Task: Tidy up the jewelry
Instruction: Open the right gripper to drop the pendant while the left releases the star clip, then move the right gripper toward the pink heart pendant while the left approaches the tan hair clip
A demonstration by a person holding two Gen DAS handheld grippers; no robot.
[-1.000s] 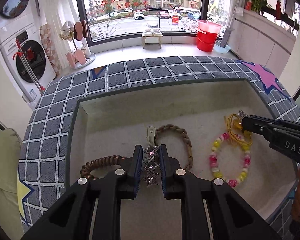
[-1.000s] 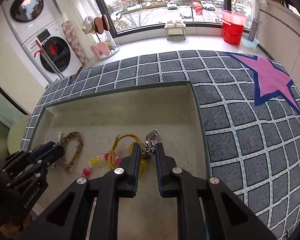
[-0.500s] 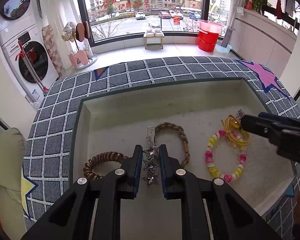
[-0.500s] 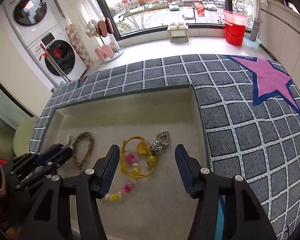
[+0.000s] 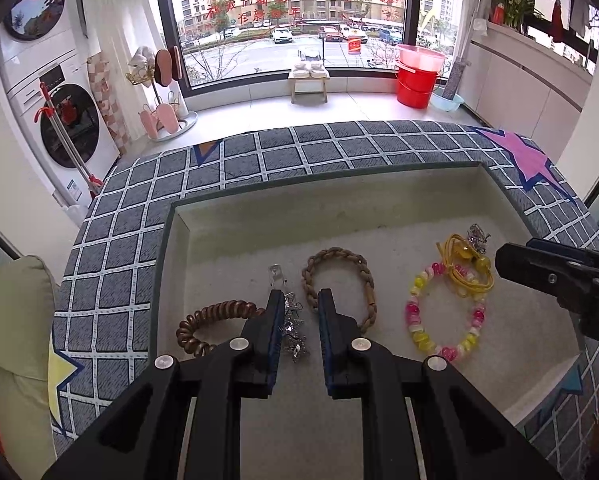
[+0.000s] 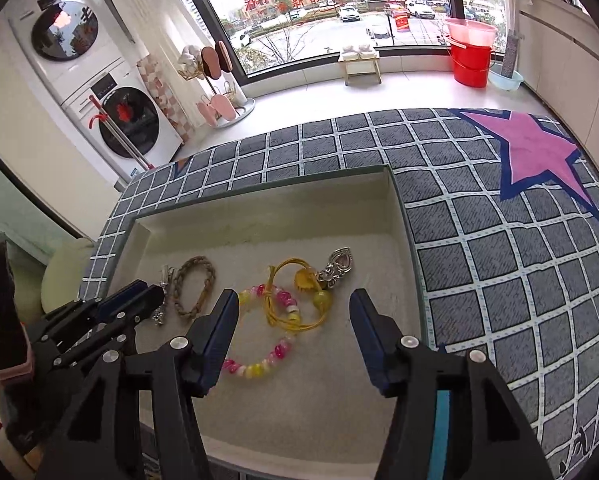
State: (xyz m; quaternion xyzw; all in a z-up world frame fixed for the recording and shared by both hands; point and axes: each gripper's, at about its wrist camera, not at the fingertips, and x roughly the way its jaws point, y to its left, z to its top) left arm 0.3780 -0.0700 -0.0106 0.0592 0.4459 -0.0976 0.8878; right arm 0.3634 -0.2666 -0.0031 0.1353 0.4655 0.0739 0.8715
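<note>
A bright laundry-style room lit by daylight from a wide, dark-framed window [image 5: 295, 20] with red paper cut-outs stuck to the glass; beyond it lie a street with parked cars and tall apartment blocks. At the left stand a stacked washer and dryer [image 5: 55, 92], with a red-handled mop [image 5: 65, 140] leaning against them. Near a white curtain [image 5: 111, 12], a rack of slippers [image 5: 161, 96] sits on the pale tiled floor [image 5: 359, 110]. Under the window is a small wooden stool [image 5: 308, 80]. To the right are a red bucket [image 5: 416, 84] topped by a pink basin, and white cabinets [image 5: 523, 80] with potted plants on top.
</note>
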